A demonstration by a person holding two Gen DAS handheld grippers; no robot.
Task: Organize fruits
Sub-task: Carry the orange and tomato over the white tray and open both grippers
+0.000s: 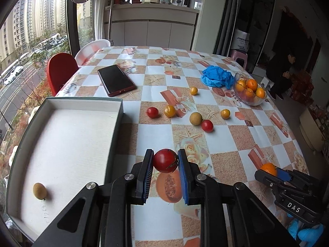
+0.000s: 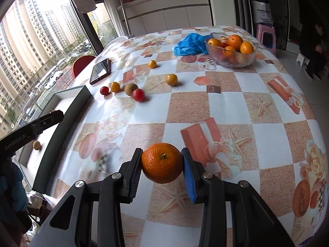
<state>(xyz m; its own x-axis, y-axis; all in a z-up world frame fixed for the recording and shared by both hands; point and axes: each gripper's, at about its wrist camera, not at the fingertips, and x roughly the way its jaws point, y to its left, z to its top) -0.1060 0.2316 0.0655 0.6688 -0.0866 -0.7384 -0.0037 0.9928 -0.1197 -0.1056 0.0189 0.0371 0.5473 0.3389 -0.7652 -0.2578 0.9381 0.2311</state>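
- Left gripper: clamped on a red tomato, both pads pressing its sides; the fruit is held clear above the tablecloth, just right of the tray.
- Right gripper: clamped on an orange, stem end facing the camera, held above the tablecloth near the table's front edge. In the left wrist view the same gripper shows at lower right with the orange between its fingers.
- Tray: shallow, white-lined, at the table's left edge; it holds one small brown-green fruit near its front left corner.
- Loose fruit on the cloth, mid-table: two red tomatoes, three yellow ones, and one tan round fruit touching the second red tomato.
- Glass bowl: far right of the table, filled with oranges; a crumpled blue bag lies just beside it.
- Phone: face up, beyond the tray.
- A seated person is visible past the table, at right.
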